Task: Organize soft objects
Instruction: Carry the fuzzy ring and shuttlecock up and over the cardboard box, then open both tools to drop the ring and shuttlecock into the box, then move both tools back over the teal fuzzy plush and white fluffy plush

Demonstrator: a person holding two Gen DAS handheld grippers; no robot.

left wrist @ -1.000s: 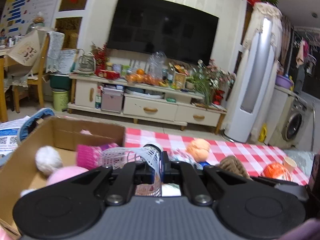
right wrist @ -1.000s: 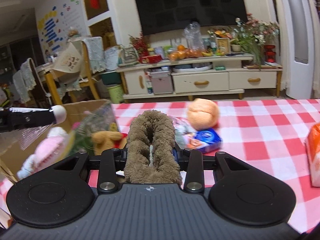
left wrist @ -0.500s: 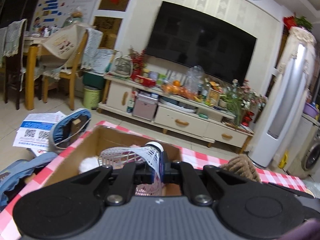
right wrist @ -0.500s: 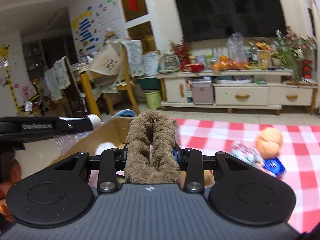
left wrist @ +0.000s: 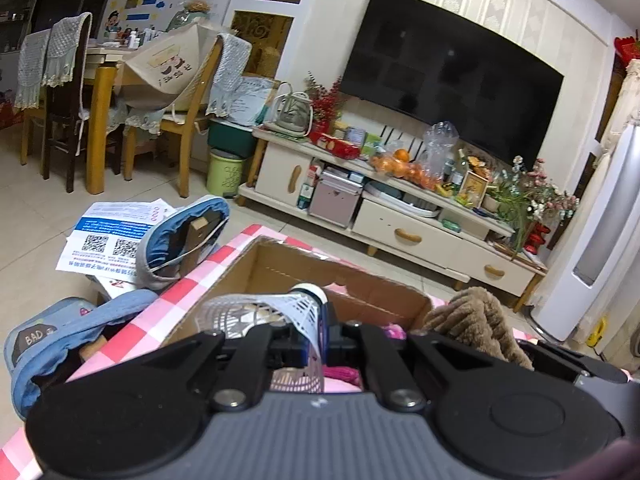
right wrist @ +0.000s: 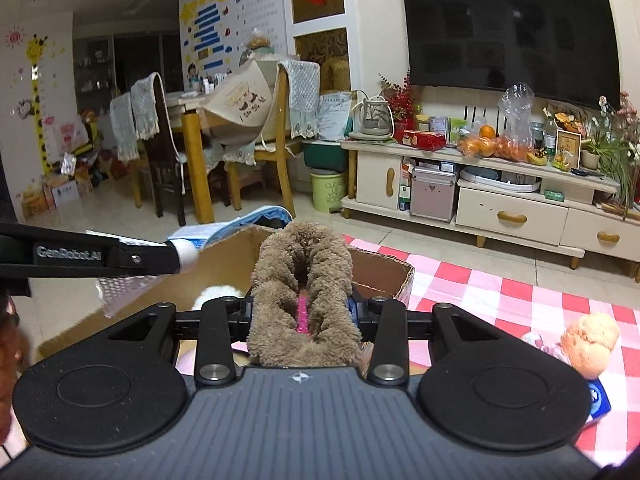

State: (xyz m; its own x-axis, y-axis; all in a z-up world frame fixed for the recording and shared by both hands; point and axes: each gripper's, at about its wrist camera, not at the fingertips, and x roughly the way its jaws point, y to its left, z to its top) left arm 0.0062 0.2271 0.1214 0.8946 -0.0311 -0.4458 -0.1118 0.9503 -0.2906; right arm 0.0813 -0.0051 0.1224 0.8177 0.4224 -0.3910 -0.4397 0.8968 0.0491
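My left gripper is shut on a white plastic shuttlecock and holds it over the open cardboard box. My right gripper is shut on a brown fuzzy plush item, held above the same box; the plush also shows in the left wrist view. Pink and white soft things lie inside the box. The left gripper's arm crosses the left of the right wrist view.
The box stands on a red-and-white checked tablecloth. A doll with an orange head and a blue packet lie at the right. Blue slippers and papers lie on the floor left of the table. A TV cabinet stands behind.
Both grippers have swung left with their loads, from over the tablecloth to above the cardboard box. The doll has slid to the right edge of the right wrist view.
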